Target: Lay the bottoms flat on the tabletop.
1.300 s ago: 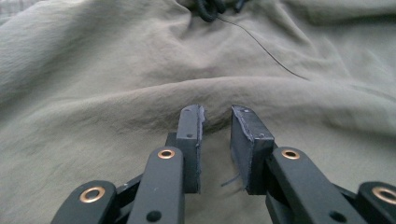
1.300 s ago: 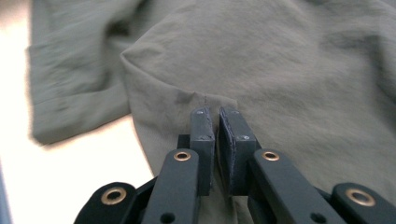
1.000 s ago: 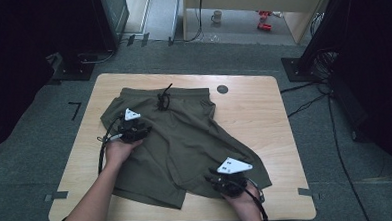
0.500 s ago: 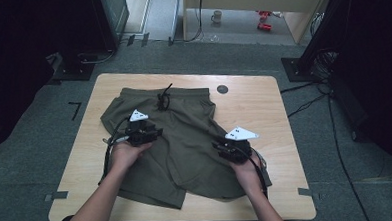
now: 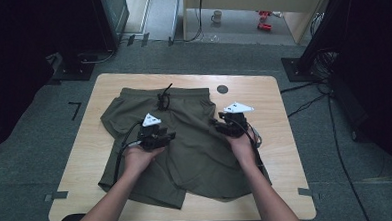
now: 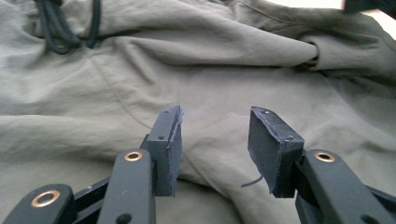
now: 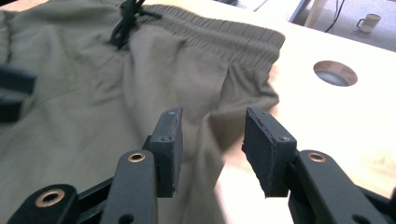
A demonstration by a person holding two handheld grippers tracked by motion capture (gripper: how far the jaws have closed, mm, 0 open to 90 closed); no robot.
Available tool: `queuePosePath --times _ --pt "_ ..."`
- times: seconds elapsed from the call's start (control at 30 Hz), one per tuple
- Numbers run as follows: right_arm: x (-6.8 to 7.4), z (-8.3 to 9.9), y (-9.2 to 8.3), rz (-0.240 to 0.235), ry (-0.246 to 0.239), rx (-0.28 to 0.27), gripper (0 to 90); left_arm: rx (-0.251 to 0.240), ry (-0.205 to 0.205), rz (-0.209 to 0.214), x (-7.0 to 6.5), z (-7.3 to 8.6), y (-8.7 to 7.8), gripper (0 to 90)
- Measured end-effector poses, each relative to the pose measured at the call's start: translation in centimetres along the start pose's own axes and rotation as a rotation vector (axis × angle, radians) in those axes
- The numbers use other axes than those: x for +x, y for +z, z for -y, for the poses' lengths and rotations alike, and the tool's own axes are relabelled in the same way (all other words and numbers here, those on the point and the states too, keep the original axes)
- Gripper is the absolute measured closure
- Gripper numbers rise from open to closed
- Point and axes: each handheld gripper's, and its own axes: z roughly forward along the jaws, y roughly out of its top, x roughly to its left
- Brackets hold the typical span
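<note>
One pair of olive shorts lies spread across the middle of the tabletop, waistband at 12 o'clock, legs toward 6. Its cloth is thin, matte and softly creased, with a ribbed elastic waistband and a black drawcord knotted at the waist's centre. That tabletop is pale wood with rounded corners and a round hole at about 1 o'clock from the shorts. Grey carpet surrounds it; a mug stands on the floor far off at 12. Both forearms enter from 6 o'clock. At 9 o'clock on the shorts sits the left hand-held gripper, low over the cloth and pointing toward 3; its jaws have just been opening and stand apart with nothing between them. By the 3 o'clock edge the right hand-held gripper points toward 11; its jaws have just been opening too, apart above the fabric's edge, pressing on nothing.
</note>
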Motion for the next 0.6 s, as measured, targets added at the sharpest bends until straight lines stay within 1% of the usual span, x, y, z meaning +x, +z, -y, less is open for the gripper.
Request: queuePosePath --times 0.1,0.13,0.17,0.2,0.27,0.3,0.33,0.37,0.43,0.47,0.5,0.53,0.57,0.6 --pt "-0.9 -0.9 0.8 0.002 0.01 -0.014 60.2 0.001 0.012 0.014 -1.0 0.2 -0.1 53.3" --pt "-1.6 -1.5 1.5 0.01 0.015 -0.018 62.1 -0.004 0.018 0.015 -1.4 0.3 -0.2 53.3" --pt "-1.6 -1.5 1.5 0.01 0.015 -0.018 62.1 -0.006 0.021 0.019 -1.7 0.4 -0.2 53.3" --pt "-2.0 -1.7 1.8 0.018 0.013 -0.009 63.7 -0.005 0.022 0.028 -2.1 0.6 -0.1 53.3" --pt "-2.5 -2.2 2.5 0.029 -0.009 0.004 69.1 -0.004 0.029 0.04 -2.8 1.0 0.0 53.3" --pt "-2.7 -2.4 2.8 0.035 -0.016 0.007 73.7 -0.001 0.031 0.044 -3.0 1.2 0.0 53.4" --pt "-2.8 -2.5 3.1 0.036 -0.014 0.008 75.6 0.009 0.034 0.046 -3.2 1.4 0.2 53.4" --pt "-3.2 -2.6 3.6 0.024 0.006 0.009 78.4 0.011 0.037 0.046 -3.4 1.6 0.3 53.4" --pt "-3.5 -2.6 4.1 0.0 0.051 0.016 80.5 0.025 0.041 0.05 -3.7 1.9 0.5 53.5" --pt "-3.6 -2.6 4.6 -0.022 0.065 0.022 80.9 0.032 0.045 0.053 -3.8 2.1 0.7 53.8" --pt "-3.5 -2.5 5.0 -0.027 0.058 0.025 81.4 0.038 0.051 0.054 -3.9 2.3 0.7 53.8" --pt "-3.0 -2.1 5.9 -0.037 0.026 0.053 81.4 0.051 0.059 0.056 -4.1 2.5 0.9 53.8" --pt "-3.0 -2.1 5.9 -0.037 0.026 0.053 81.4 0.057 0.065 0.055 -4.2 2.7 1.0 53.8" --pt "-2.9 -2.0 6.2 -0.039 0.01 0.071 81.4 0.068 0.075 0.052 -4.3 2.9 1.2 53.8"
